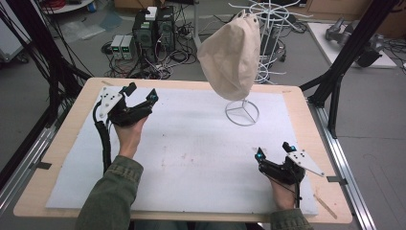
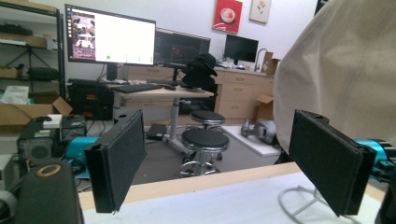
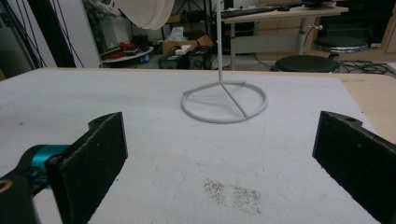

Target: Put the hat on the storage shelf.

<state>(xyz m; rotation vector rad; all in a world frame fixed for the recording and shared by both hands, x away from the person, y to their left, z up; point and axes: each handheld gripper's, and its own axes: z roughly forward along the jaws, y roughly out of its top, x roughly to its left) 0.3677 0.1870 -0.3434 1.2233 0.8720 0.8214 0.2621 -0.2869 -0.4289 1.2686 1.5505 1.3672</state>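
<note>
A beige cloth bag point(image 1: 232, 55) hangs on a white wire stand whose ring base point(image 1: 242, 113) rests on the mat at the back right. My left gripper point(image 1: 141, 93) is held at the back left of the mat, open and holding nothing. In the left gripper view the beige cloth bag point(image 2: 341, 70) hangs at the right, behind the right jaw, with the ring base point(image 2: 299, 205) below. My right gripper point(image 1: 274, 149) rests low near the front right, open, nothing between its jaws. The right gripper view looks across the mat at the ring base point(image 3: 225, 101) and the beige cloth bag's bottom point(image 3: 145, 11).
A white foam mat point(image 1: 191, 153) covers a wooden table point(image 1: 72, 115). Black frame posts point(image 1: 344, 57) stand at the right and left. Behind the table are computer boxes point(image 1: 153, 28) and cables on the floor. A small brown speck patch point(image 3: 233, 193) marks the mat.
</note>
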